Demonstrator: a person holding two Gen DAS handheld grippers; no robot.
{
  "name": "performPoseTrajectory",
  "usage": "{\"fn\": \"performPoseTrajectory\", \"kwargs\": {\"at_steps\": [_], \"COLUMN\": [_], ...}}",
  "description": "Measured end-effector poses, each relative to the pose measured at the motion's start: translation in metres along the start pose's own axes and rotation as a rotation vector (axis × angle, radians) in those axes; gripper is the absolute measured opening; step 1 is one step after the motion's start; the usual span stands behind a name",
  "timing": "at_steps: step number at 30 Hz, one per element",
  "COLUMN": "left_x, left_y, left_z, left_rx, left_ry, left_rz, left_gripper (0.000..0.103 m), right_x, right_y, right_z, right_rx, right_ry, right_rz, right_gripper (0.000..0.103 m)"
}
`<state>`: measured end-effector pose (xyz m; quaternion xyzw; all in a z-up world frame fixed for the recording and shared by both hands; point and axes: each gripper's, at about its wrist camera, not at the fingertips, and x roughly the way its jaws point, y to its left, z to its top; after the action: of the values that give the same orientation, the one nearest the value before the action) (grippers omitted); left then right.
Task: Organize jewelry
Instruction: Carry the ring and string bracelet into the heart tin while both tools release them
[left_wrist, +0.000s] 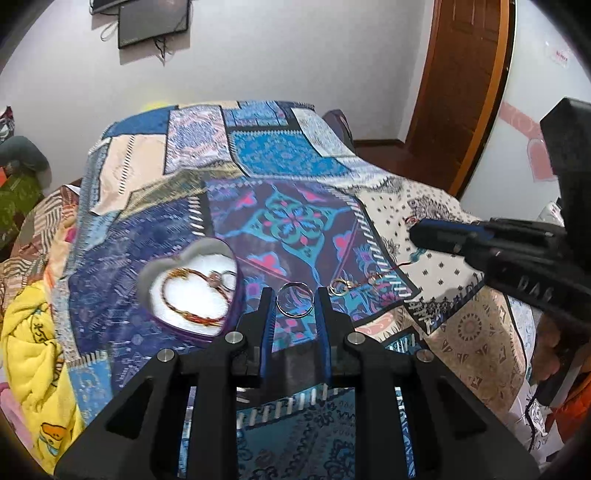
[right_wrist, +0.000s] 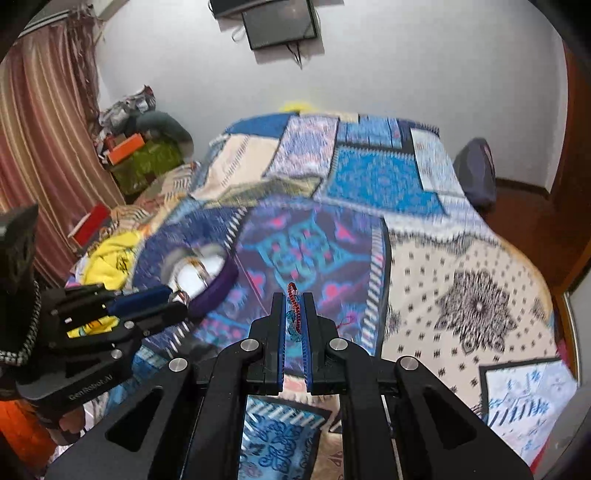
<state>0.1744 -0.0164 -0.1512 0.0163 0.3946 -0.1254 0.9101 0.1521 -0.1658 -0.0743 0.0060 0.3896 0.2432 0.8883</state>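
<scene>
A heart-shaped purple jewelry box (left_wrist: 192, 291) with a white lining lies on the patchwork bedspread (left_wrist: 295, 221) and holds a red-gold bracelet (left_wrist: 188, 295) and a ring. My left gripper (left_wrist: 294, 297) holds a silver bangle (left_wrist: 294, 303) between its fingers, just right of the box. A small gold ring (left_wrist: 339, 286) on a red thread lies on the cloth beside it. My right gripper (right_wrist: 295, 299) is shut on a red braided thread bracelet (right_wrist: 291, 295) and is lifted over the bed; it also shows in the left wrist view (left_wrist: 417, 232). The box is blurred in the right wrist view (right_wrist: 207, 273).
A yellow blanket (left_wrist: 33, 350) lies bunched at the bed's left side. A wooden door (left_wrist: 461, 81) stands at the right and a dark screen (right_wrist: 280, 22) hangs on the far wall. Clutter and striped curtains (right_wrist: 40, 129) fill the left corner.
</scene>
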Motion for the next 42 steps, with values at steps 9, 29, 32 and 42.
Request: {"fn": "performPoseTrajectory", "kwargs": {"at_steps": [9,29,32,42], "left_x": [-0.033,-0.046,-0.041,-0.013], "left_y": [0.020,0.076,0.082,0.094], "left_z": [0.007,0.010,0.009,0.004], "left_rx": [-0.031,-0.101,-0.108,-0.123], "left_ry": [-0.081,-0.137,-0.133,-0.090], "left_rz": [0.030,0.115,0.122,0.109], "left_gripper": [0.020,0.020,0.020,0.020], "right_x": [-0.014,0.020,0.030,0.062], "right_y": [0.025,0.085,0.092,0.107], "right_z": [0.024,0.067,0.070,0.063], "right_rx": [-0.034,-0.124,-0.129,-0.149], "right_ry": [-0.078,-0.112,-0.102,-0.040], "right_rz": [0.036,0.168,0.185,0.215], "right_gripper": [0.007,0.007,0.007,0.007]}}
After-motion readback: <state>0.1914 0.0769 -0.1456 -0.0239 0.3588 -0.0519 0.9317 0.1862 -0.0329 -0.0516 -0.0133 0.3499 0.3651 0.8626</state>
